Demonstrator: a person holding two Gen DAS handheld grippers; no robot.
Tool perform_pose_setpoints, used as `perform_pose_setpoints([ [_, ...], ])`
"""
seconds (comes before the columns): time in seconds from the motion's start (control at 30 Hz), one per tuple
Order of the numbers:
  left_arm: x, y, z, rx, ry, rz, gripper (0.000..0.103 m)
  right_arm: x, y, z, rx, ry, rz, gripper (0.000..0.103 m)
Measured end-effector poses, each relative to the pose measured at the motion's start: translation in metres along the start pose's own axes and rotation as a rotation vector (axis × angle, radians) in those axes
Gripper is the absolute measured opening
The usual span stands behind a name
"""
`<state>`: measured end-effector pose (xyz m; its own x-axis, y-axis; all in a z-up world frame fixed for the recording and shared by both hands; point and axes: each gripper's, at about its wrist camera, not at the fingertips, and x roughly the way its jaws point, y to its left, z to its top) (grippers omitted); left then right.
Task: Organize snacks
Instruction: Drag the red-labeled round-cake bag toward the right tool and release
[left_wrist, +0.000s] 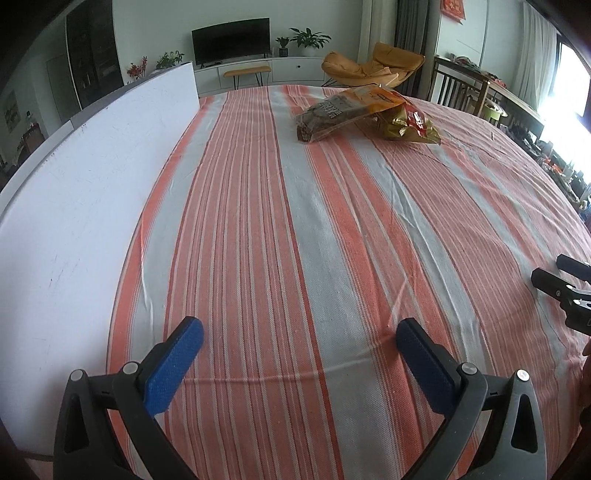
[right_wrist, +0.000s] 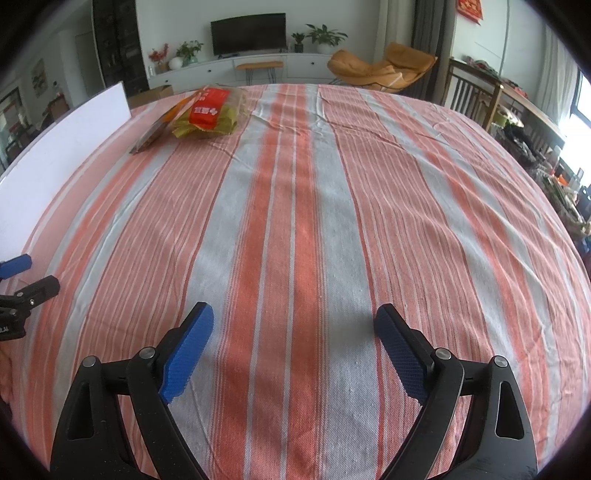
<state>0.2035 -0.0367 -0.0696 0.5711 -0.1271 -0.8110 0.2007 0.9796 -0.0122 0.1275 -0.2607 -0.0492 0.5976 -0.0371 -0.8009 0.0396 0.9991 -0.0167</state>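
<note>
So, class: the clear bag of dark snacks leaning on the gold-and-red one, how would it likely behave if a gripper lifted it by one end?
The clear bag is thin film, so it would probably sag and crinkle. It looks light for its size. Lifting it might shift the gold-and-red bag underneath, since they touch.

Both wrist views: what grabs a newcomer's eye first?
The orange-and-white striped tablecloth fills both views. At its far end lie two snack bags, a dark brown bag leaning on a red-and-gold bag. Near the camera, the left gripper and right gripper hang open and empty over the cloth, with a white board along the left edge.
</note>
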Motion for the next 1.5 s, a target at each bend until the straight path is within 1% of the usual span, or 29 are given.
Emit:
perform_pose_setpoints([
  [0.03, 0.0, 0.0, 0.0, 0.0, 0.0, 0.0, 0.103, 0.0, 0.0, 0.0, -0.001, 0.0, 0.001, 0.093],
  [0.07, 0.0, 0.0, 0.0, 0.0, 0.0, 0.0, 0.103, 0.001, 0.0, 0.0, -0.002, 0.002, 0.004, 0.097],
  [0.13, 0.0, 0.0, 0.0, 0.0, 0.0, 0.0, 0.103, 0.005, 0.001, 0.005, -0.021, 0.015, 0.029, 0.098],
  [0.17, 0.0, 0.0, 0.0, 0.0, 0.0, 0.0, 0.103, 0.009, 0.003, 0.011, -0.056, 0.028, 0.05, 0.097],
  [0.2, 0.0, 0.0, 0.0, 0.0, 0.0, 0.0, 0.103, 0.016, 0.005, 0.024, -0.099, 0.069, 0.076, 0.095],
  [0.27, 0.0, 0.0, 0.0, 0.0, 0.0, 0.0, 0.103, 0.025, 0.007, 0.047, -0.117, 0.097, 0.073, 0.094],
  [0.37, 0.0, 0.0, 0.0, 0.0, 0.0, 0.0, 0.103, 0.023, 0.01, 0.096, -0.066, -0.014, 0.091, 0.094],
  [0.4, 0.0, 0.0, 0.0, 0.0, 0.0, 0.0, 0.103, 0.025, 0.013, 0.118, -0.041, -0.041, 0.108, 0.094],
  [0.43, 0.0, 0.0, 0.0, 0.0, 0.0, 0.0, 0.103, 0.029, 0.016, 0.129, -0.028, -0.043, 0.117, 0.094],
  [0.47, 0.0, 0.0, 0.0, 0.0, 0.0, 0.0, 0.103, 0.038, 0.022, 0.148, -0.005, -0.033, 0.129, 0.094],
  [0.53, 0.0, 0.0, 0.0, 0.0, 0.0, -0.001, 0.103, 0.054, 0.032, 0.168, 0.009, -0.008, 0.152, 0.094],
  [0.57, 0.0, 0.0, 0.0, 0.0, 0.0, -0.001, 0.103, 0.067, 0.042, 0.178, -0.004, 0.015, 0.151, 0.094],
  [0.67, -0.001, -0.002, 0.0, 0.0, 0.0, -0.002, 0.103, 0.097, 0.065, 0.187, -0.087, 0.095, 0.112, 0.093],
  [0.7, -0.001, -0.001, 0.0, 0.0, 0.0, -0.001, 0.103, 0.107, 0.075, 0.188, -0.127, 0.109, 0.093, 0.091],
  [0.73, -0.001, -0.002, 0.0, 0.0, 0.0, -0.001, 0.103, 0.109, 0.078, 0.188, -0.146, 0.102, 0.076, 0.07],
  [0.8, 0.0, -0.001, 0.0, 0.0, 0.0, -0.001, 0.103, 0.106, 0.082, 0.186, -0.164, 0.069, 0.068, 0.069],
  [0.87, 0.0, -0.001, 0.0, 0.0, 0.0, -0.001, 0.103, 0.101, 0.078, 0.179, -0.148, 0.061, 0.084, 0.068],
  [0.97, 0.0, -0.001, 0.0, 0.0, 0.0, -0.001, 0.103, 0.081, 0.068, 0.154, -0.171, 0.05, 0.108, 0.068],
  [1.03, 0.0, -0.002, 0.0, 0.001, 0.0, 0.0, 0.103, 0.063, 0.06, 0.128, -0.214, 0.038, 0.102, 0.068],
  [1.07, 0.0, -0.002, 0.0, 0.001, 0.0, -0.001, 0.103, 0.048, 0.052, 0.107, -0.241, 0.025, 0.092, 0.068],
  [1.13, 0.0, -0.002, 0.0, 0.0, 0.0, -0.001, 0.103, 0.032, 0.041, 0.083, -0.25, 0.011, 0.085, 0.069],
  [1.17, 0.0, -0.001, 0.0, 0.001, 0.0, -0.001, 0.103, 0.017, 0.031, 0.063, -0.242, -0.002, 0.076, 0.069],
  [1.2, 0.0, -0.002, 0.0, 0.001, 0.0, 0.0, 0.103, 0.009, 0.025, 0.053, -0.231, -0.012, 0.068, 0.07],
  [1.27, 0.0, -0.002, 0.0, 0.0, 0.0, -0.001, 0.103, -0.009, 0.012, 0.027, -0.188, -0.042, 0.048, 0.079],
  [1.3, 0.0, -0.002, 0.0, 0.001, 0.0, 0.0, 0.103, -0.013, 0.01, 0.019, -0.177, -0.053, 0.039, 0.081],
  [1.37, 0.0, -0.002, 0.0, 0.0, 0.0, -0.001, 0.103, -0.017, 0.008, 0.008, -0.168, -0.064, 0.022, 0.082],
  [1.5, -0.001, -0.002, 0.001, 0.0, 0.0, -0.001, 0.103, -0.007, 0.01, 0.001, -0.143, -0.028, 0.023, 0.084],
])
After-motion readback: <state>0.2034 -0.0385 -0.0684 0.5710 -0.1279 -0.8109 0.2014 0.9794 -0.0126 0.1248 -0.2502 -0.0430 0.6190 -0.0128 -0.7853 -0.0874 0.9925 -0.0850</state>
